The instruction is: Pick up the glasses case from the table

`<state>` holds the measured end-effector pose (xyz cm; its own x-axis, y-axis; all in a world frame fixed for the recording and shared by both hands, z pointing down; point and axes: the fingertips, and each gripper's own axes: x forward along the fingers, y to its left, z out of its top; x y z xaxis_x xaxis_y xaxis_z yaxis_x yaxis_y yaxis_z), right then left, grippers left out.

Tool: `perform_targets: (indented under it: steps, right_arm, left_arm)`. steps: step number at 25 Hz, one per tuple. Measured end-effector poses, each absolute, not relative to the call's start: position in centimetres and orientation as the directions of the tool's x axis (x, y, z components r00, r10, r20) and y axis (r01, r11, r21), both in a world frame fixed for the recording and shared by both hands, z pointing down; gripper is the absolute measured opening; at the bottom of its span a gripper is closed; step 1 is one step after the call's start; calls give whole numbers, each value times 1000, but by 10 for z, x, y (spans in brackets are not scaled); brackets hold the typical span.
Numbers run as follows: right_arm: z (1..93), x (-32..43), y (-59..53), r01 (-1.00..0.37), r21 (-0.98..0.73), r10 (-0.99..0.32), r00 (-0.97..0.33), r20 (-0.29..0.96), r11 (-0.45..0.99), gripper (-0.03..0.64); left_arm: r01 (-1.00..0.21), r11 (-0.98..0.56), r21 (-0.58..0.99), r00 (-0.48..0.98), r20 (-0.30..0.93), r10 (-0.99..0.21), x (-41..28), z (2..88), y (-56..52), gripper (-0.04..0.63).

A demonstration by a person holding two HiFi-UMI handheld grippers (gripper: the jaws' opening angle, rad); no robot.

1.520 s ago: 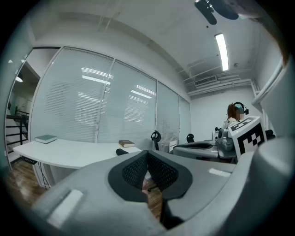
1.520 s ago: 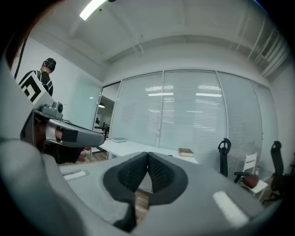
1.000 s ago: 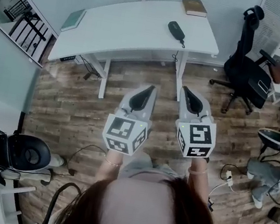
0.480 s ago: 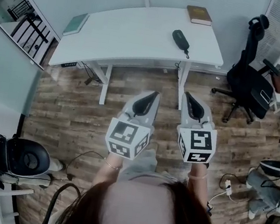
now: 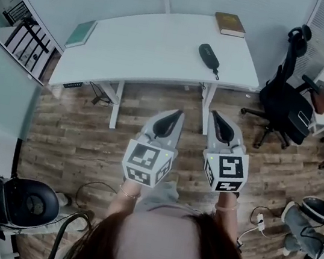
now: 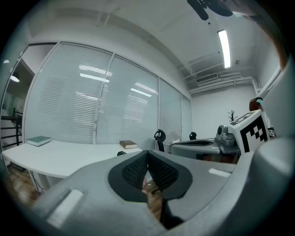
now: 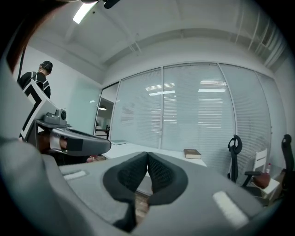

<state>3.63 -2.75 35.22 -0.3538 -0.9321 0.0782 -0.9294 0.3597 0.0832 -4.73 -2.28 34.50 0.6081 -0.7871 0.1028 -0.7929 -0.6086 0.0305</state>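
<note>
The glasses case is a dark oblong with a short strap, lying on the right half of the white table. Both grippers hover over the wood floor short of the table's front edge, side by side and pointing at it. My left gripper is shut with nothing between its pads. My right gripper is also shut and holds nothing; it points roughly toward the case. In the left gripper view the left gripper hides most of the case. In the right gripper view the right gripper blocks the case entirely.
A brown book lies at the table's far right corner and a green book at its left end. A black office chair stands right of the table. A dark round machine and cables sit on the floor at lower left.
Both grippers and the head have moved forward toward the table, which now sits lower and larger in view. The jaws stayed shut and the case has not moved.
</note>
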Motion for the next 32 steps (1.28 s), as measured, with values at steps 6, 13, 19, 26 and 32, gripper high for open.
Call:
perform_targets:
  steps: [6,13,19,26,32]
  right_arm:
    - [356,24,-50,-928,102,-933,-352,78,359,3]
    - [350,18,-91,-935,103,-939,-332,93,340,3]
    - [353,17,-119,-941,108,-945,-309,107,320,3]
    - [355,13,-154,-951,84,-951,-287,114,297,3]
    - [361,10,-175,-954,98,-953,-269,142,284,3]
  left_arm:
    - [-797,-604,33,603,101,-791,-62,349,-45,9]
    - [-783,-621,37,621,113,-776,-68,345,-83,9]
    - [-765,-642,39,642,118,-758,-70,348,-112,9]
    - [-749,-661,44,660,130,-740,-78,353,-147,9]
    - [-736,-675,50,674,133,-726,-79,356,-169,9]
